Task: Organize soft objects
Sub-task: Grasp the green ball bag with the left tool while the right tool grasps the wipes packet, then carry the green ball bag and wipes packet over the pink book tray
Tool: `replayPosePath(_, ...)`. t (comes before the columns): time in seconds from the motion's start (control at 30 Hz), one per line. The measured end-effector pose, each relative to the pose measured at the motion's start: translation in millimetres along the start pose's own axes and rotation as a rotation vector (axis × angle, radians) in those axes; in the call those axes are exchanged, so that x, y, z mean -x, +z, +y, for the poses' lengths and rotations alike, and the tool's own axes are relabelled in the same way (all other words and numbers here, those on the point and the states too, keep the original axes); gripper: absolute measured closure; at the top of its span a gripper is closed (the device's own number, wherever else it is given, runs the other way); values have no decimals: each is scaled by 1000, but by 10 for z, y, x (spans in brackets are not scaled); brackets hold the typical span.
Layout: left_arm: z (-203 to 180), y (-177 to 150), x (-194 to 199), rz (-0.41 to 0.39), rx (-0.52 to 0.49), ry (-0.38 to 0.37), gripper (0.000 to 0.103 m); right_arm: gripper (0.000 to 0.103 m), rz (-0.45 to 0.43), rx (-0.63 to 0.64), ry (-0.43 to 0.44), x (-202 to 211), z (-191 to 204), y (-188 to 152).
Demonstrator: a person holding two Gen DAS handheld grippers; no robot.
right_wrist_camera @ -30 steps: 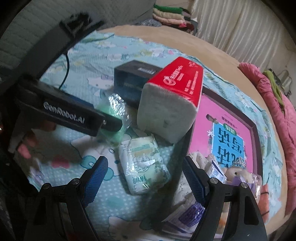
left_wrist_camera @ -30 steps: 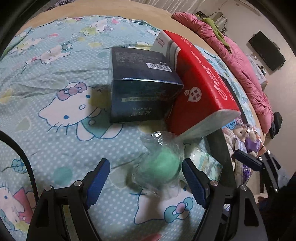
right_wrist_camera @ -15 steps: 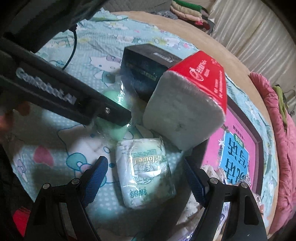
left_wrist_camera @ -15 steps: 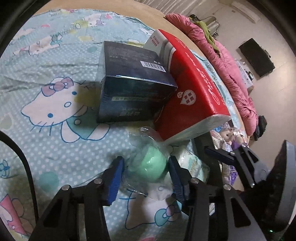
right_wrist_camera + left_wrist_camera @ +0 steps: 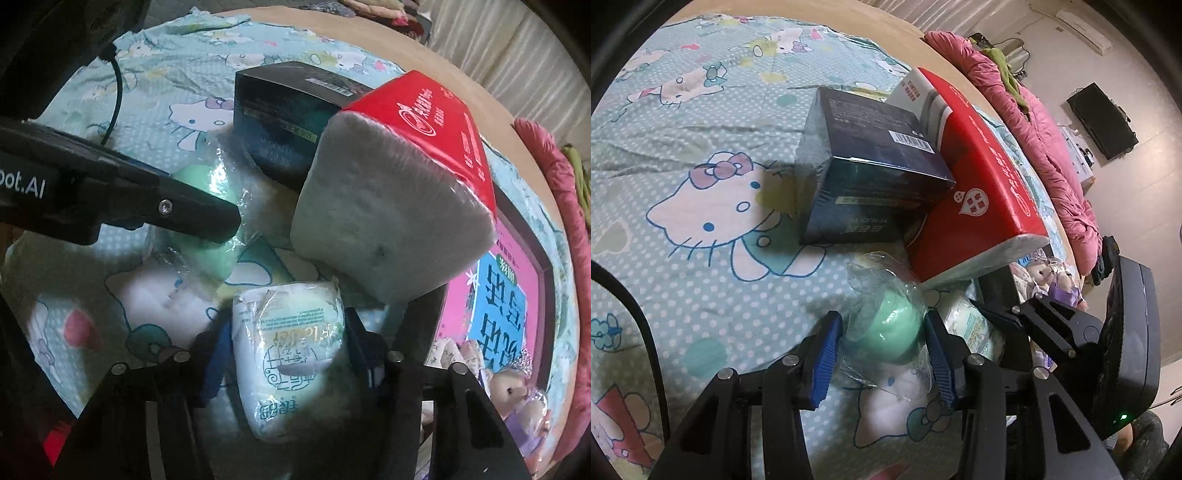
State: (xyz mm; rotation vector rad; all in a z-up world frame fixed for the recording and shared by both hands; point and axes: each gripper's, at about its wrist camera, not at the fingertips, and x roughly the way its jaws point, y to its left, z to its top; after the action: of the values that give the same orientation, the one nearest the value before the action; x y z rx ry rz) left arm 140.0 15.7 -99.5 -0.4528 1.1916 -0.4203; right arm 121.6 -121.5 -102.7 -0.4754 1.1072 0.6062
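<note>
A green soft ball (image 5: 886,332) in clear wrap lies on the cartoon-print bed sheet (image 5: 683,277). My left gripper (image 5: 882,354) has it between the blue pads, which touch both its sides while the jaws are closing. Just to its right lies a small white tissue pack (image 5: 291,332). My right gripper (image 5: 286,354) straddles this pack, its jaws closing, and the pads meet the pack's sides. In the right wrist view one left gripper finger (image 5: 199,214) crosses in front of the green ball (image 5: 207,181).
A big red tissue pack (image 5: 979,184) leans on a dark blue box (image 5: 871,177) just behind both objects. A pink book (image 5: 509,295) and a wrapped plush toy (image 5: 513,391) lie to the right. A pink quilt (image 5: 1052,147) runs along the bed's far side.
Both grippers came down and narrowed. The left jaws went from wide apart to against the green ball. The right jaws moved over the white pack and drew in to its sides.
</note>
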Motion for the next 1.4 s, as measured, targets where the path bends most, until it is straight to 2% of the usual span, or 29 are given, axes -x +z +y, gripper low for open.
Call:
replayPosePath(0.17,1,-35,95,-18,-6,24,57,55,-29,-51,39,66,-27,-26)
replayPosePath(0.37,-12,-77,236,-52,-1,38,57,56,-75,-109,87,189,-57,-69)
replayPosePath(0.47,-45,-109,309,-67,-14,63,57,56,-107,-125,102,318,71,-130)
replayPosePath(0.73,-188,-194,510,-107,-38,113,57,56,-203,-141,96,681,127,-244)
replayPosePath(1.03,-663,-252,727,-165,-97,118,57,56,-330,-291,52,1234,-323,-501)
replayPosePath(1.4,-1317,-304,810,-188,-183,130,57,56,-476,-497,12,1724,-984,-921)
